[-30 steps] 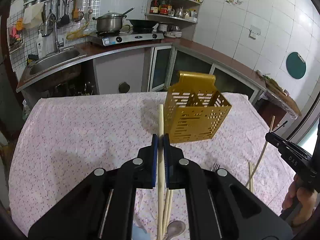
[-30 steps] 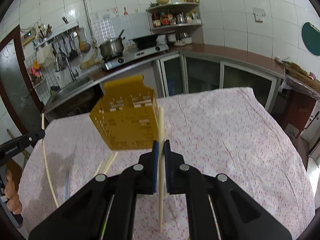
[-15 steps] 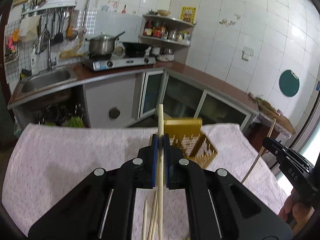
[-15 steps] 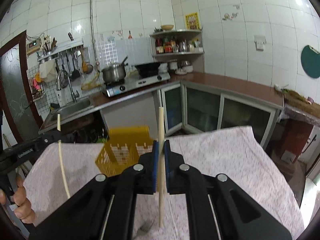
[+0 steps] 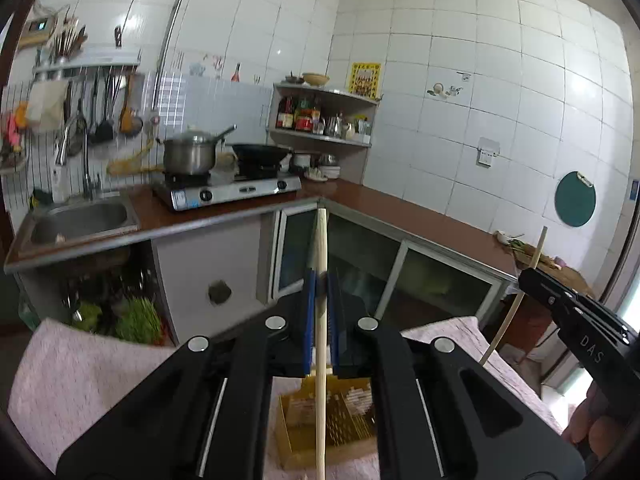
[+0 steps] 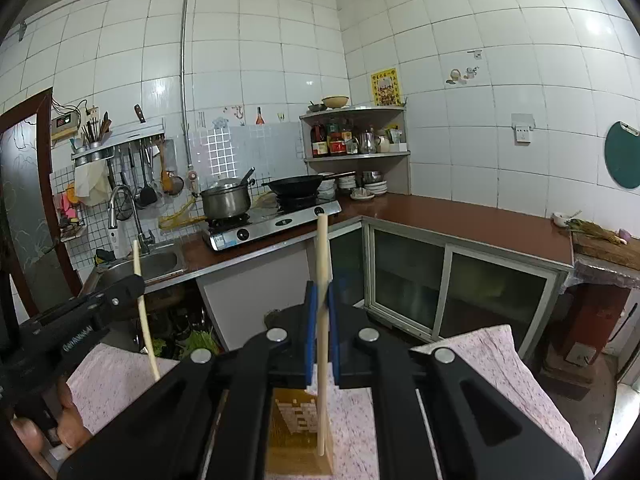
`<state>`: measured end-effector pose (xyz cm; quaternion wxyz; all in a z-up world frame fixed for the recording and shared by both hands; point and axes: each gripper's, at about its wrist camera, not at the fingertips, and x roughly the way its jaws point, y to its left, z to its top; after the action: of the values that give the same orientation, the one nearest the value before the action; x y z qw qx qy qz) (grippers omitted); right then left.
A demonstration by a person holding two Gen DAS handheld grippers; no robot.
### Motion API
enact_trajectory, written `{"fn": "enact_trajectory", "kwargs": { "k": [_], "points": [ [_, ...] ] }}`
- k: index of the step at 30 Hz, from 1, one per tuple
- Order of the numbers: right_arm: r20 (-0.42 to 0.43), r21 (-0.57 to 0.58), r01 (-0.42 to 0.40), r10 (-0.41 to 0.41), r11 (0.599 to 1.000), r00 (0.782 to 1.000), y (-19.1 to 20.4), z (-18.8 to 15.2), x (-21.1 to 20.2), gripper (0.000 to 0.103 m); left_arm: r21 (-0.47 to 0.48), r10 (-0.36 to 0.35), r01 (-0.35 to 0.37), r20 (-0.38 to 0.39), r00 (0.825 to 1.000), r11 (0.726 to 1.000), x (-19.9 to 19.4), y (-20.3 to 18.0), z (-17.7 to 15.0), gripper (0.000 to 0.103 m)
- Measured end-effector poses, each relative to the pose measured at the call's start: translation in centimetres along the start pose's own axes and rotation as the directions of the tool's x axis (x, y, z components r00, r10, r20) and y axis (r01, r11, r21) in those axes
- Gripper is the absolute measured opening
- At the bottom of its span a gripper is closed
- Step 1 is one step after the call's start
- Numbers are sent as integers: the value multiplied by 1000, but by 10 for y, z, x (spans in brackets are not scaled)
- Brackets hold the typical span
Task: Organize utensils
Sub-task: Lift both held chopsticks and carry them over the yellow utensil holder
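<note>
The letters "DAS" stand in white on the side of the right claw (image 5: 536, 280).

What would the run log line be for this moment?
left tool: shut on chopstick | right tool: shut on second chopstick | both above yellow utensil basket | not yet inserted

Pale wooden chopstick (image 5: 321, 380), yellow perforated basket (image 5: 340, 420), pink speckled tablecloth (image 6: 500, 364), white tiled wall (image 6: 440, 40), reddish-brown counter (image 6: 460, 216), black grippers with blue pads (image 5: 309, 320).
</note>
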<state>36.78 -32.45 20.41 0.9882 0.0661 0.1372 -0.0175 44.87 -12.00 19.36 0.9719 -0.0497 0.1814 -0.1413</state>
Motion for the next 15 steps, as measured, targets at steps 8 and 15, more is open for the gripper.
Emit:
{"fn": "enact_trajectory", "kwargs": {
  "k": [8, 15],
  "points": [
    [-9, 0, -25, 25, 1000, 1000, 9, -15, 34, 6, 22, -18, 17, 17, 1000, 1000, 40, -7, -12, 5],
    [-88, -26, -58, 56, 998, 995, 8, -70, 63, 6, 36, -13, 14, -21, 1000, 999, 67, 6, -57, 5]
  ]
}}
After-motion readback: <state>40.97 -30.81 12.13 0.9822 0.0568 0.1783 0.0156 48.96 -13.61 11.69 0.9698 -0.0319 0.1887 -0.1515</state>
